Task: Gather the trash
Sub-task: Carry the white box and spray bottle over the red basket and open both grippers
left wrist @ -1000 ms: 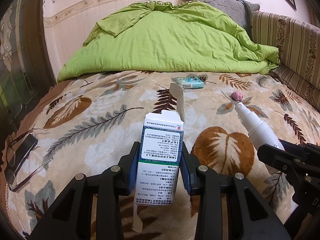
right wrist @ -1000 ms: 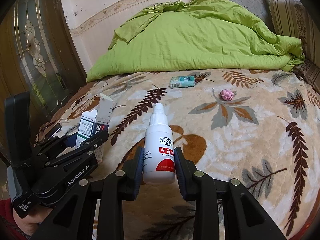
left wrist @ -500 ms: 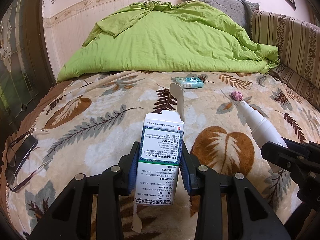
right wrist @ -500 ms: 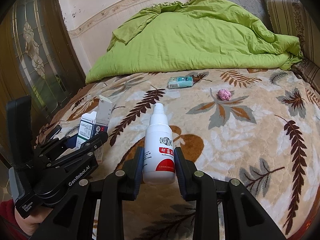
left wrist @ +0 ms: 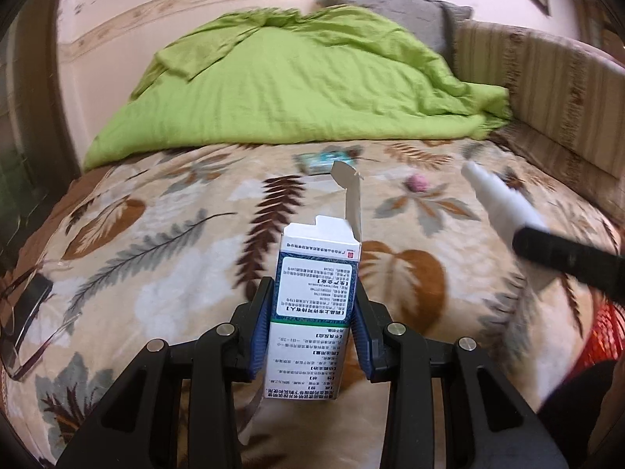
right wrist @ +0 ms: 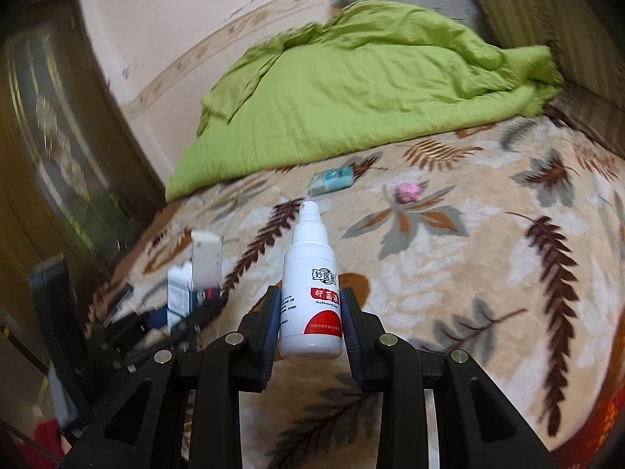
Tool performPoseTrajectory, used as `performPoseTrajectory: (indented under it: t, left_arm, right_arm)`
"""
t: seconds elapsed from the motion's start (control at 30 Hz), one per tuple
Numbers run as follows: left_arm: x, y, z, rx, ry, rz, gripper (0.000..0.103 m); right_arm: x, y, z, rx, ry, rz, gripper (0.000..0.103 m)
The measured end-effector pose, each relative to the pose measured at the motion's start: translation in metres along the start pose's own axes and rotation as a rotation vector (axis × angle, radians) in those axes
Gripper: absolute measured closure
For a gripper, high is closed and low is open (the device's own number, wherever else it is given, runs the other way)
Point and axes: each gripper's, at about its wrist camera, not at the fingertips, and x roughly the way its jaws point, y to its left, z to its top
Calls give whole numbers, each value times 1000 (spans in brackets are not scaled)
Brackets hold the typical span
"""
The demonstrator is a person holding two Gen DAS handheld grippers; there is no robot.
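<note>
Both hands are full above a leaf-patterned bed (left wrist: 156,234): the left claw (left wrist: 311,336) is clamped on an opened medicine carton (left wrist: 314,305), its top flap standing up, while the right claw (right wrist: 310,330) is clamped on a white spray bottle (right wrist: 311,297) with a red label. Compared with half a second ago, both views have blurred and swung, the bed looking lower and more tilted in the right wrist view, and a red-orange mesh object (left wrist: 603,336), possibly a basket or bin, has come into the lower right corner of the left wrist view; what it is cannot be told for certain. The grips themselves are unchanged, with carton and bottle seated between the pads exactly as before. The swing suggests the person is turning away from the bed to carry the two pieces off, most likely toward a container at the right, so the pick-up of this pair looks finished and the drop-off is the step in hand. Left behind on the bedspread are a small teal packet (right wrist: 331,179) and, near it, a pink crumpled wad (right wrist: 407,192), both lying just in front of the heaped green quilt (right wrist: 351,90); these appear to be the remaining trash. A pair of glasses (left wrist: 27,312) rests at the left edge of the bed and is probably not for collection. Roughly half the job seems done.
</note>
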Motion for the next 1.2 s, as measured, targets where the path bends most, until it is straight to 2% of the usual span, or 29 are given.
performPoseTrajectory:
  t: [0.2,0.37,0.5,0.63,0.77,0.87,0.93,1.0,1.07,1.2]
  left_arm:
    - [-23,-37,2,77,-11,-96,67]
    - [-41,-83,14,123,-6,-229,67]
    - [-56,-137,22,222,-23,-326,67]
    - [-69,-202,31,302,-7,-484,67]
    - [-75,-268,36,342,69,-668,68]
    - [-75,-313,31,367,135,-769,68]
    - [-73,-334,27,398,150,-793,68]
    - [-66,-346,22,418,166,-783,68]
    - [-58,-346,22,400,199,-792,68]
    - [-48,-331,26,377,200,-754,68]
  right_arm:
    - [-63,-39,-2,67,-53,-47,70]
    - [-127,-91,-21,152,-89,-167,70]
    - [-179,-141,-42,257,-121,-276,70]
    - [-220,-182,-62,339,-144,-375,70]
    - [-250,-213,-78,407,-160,-441,70]
    - [-260,-227,-86,442,-170,-464,70]
    - [-261,-236,-92,463,-156,-465,70]
    - [-258,-242,-98,490,-142,-456,69]
    - [-255,-245,-100,495,-133,-457,68]
    - [-244,-247,-103,486,-96,-460,68]
